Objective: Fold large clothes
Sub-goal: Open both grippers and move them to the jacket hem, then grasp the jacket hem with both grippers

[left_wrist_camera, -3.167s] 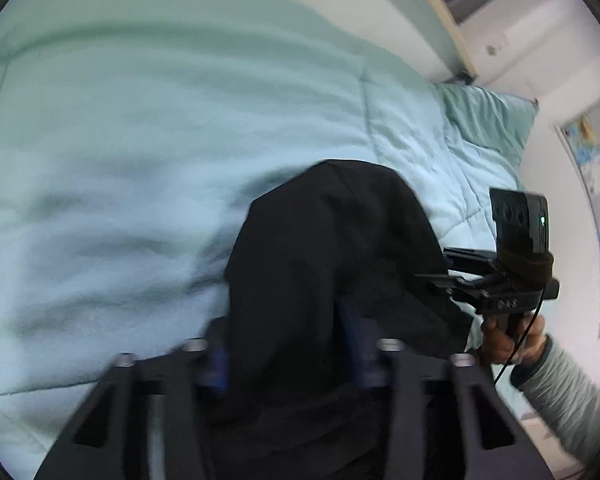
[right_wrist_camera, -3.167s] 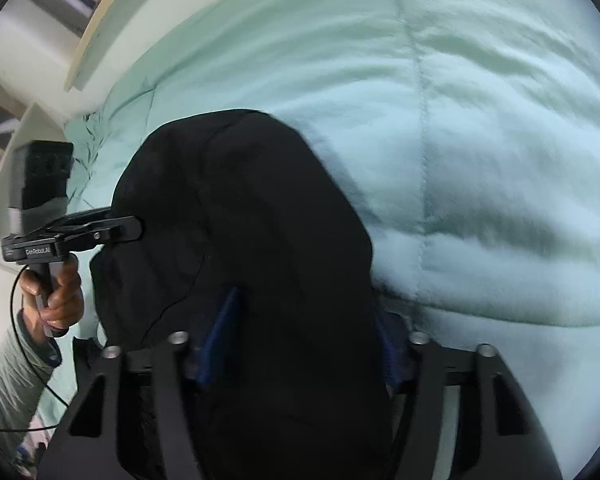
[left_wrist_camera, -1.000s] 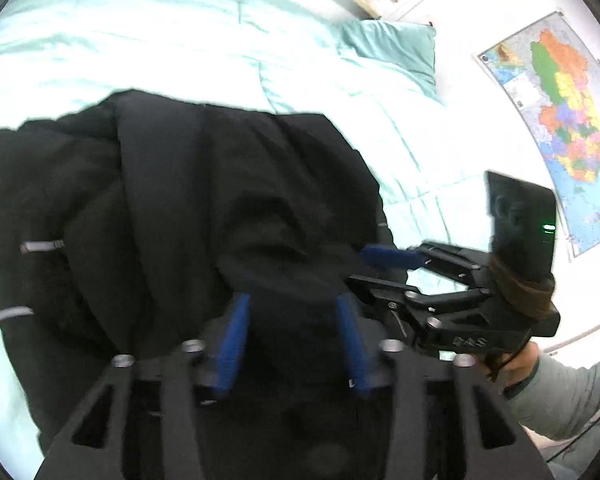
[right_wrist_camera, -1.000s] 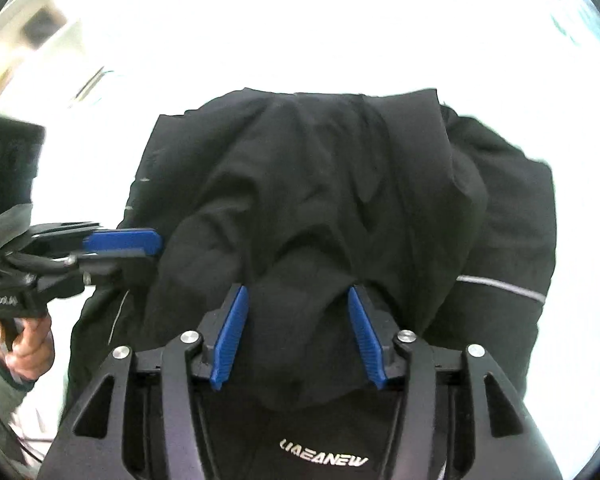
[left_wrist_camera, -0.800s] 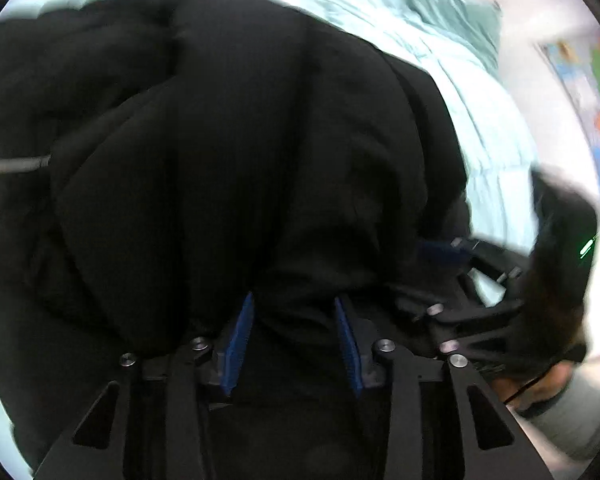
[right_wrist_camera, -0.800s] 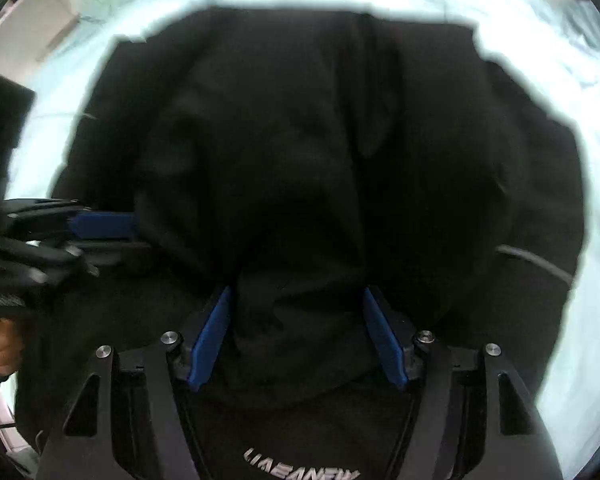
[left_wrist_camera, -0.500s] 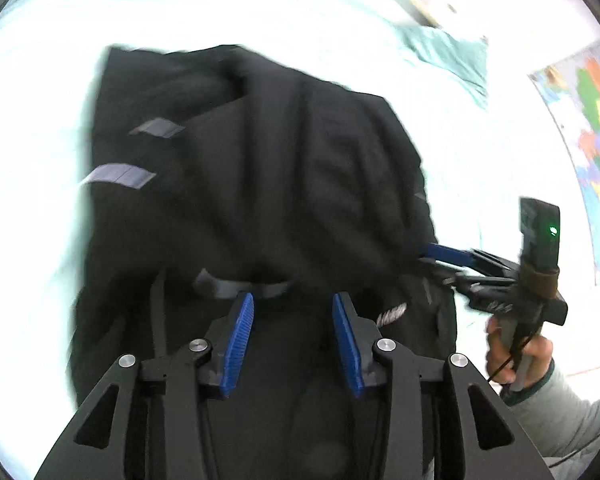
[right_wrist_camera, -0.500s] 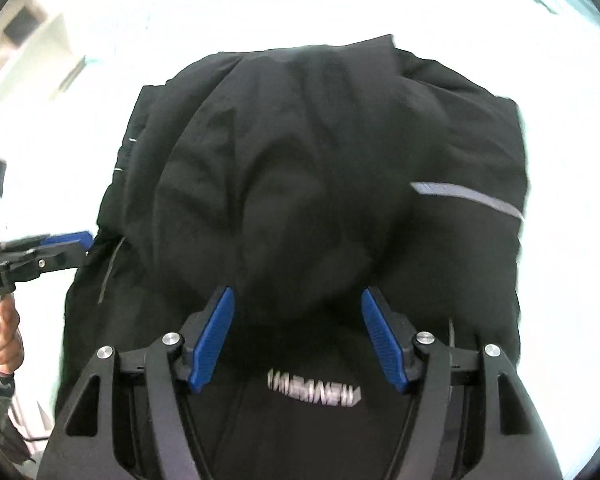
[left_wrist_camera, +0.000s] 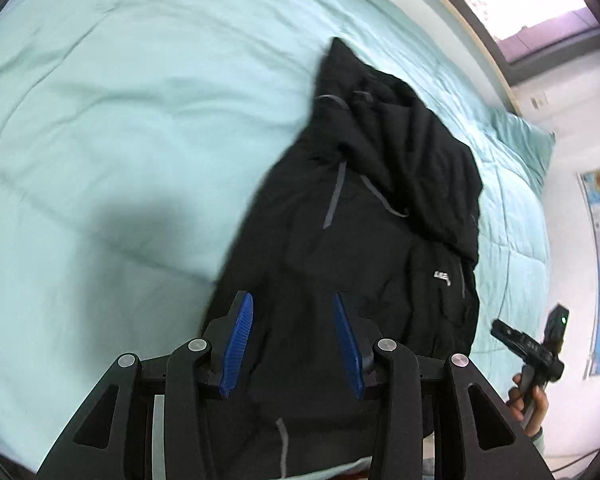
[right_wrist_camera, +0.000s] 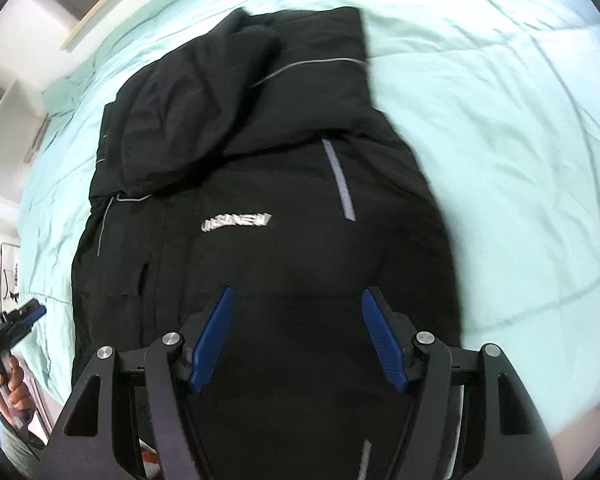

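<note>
The black jacket [right_wrist_camera: 268,208] lies partly folded on the bed [left_wrist_camera: 120,120] (mint quilt). Left gripper [left_wrist_camera: 292,340] and right gripper [right_wrist_camera: 300,336] hover above it, jaws wide, holding nothing.

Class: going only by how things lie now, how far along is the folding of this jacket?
Done: the jacket lies on the bed with its top part folded over. In hand: nothing; left gripper and right gripper are open. Left: it looks rumpled, so probably more folds.

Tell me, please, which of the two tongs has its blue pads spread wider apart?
The right tongs: their pads stand wider over the black padded jacket than the left tongs' do.
</note>
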Available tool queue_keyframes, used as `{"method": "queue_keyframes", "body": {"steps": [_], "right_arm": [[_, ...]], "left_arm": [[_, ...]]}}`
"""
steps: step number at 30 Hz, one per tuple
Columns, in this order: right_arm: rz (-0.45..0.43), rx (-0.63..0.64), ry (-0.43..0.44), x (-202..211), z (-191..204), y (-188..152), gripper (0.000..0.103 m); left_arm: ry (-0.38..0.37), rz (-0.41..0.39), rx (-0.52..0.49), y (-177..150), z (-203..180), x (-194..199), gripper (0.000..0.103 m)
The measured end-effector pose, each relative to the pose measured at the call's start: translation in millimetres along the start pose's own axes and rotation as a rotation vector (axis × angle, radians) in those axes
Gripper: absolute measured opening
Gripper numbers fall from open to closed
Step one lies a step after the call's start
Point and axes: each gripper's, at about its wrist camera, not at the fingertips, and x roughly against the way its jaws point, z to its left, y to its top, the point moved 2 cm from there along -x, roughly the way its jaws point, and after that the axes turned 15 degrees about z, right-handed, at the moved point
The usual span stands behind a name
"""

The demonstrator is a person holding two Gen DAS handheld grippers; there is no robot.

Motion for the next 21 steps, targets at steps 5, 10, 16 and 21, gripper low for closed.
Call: {"method": "queue_keyframes", "body": {"steps": [5, 10, 16, 21], "right_arm": [[0.035, -0.050, -0.050, 4, -32, -30, 0.069], [0.101, -0.096, -0.081, -10, -58, -58, 0.069], [0.169, -0.160, -0.100, -29, -91, -89, 0.069], [0.225, -0.244, -0.026, -49, -114, -110, 0.069]], "left_arm": [[0.008, 0.071, 0.076, -20, 25, -15, 0.060], [0.009, 0.186, 0.146, -47, 45, -48, 0.061], [-0.033, 0.284, 0.158, -70, 58, -79, 0.061], [-0.054, 0.277, 0.168, -72, 61, -88, 0.062]]}}
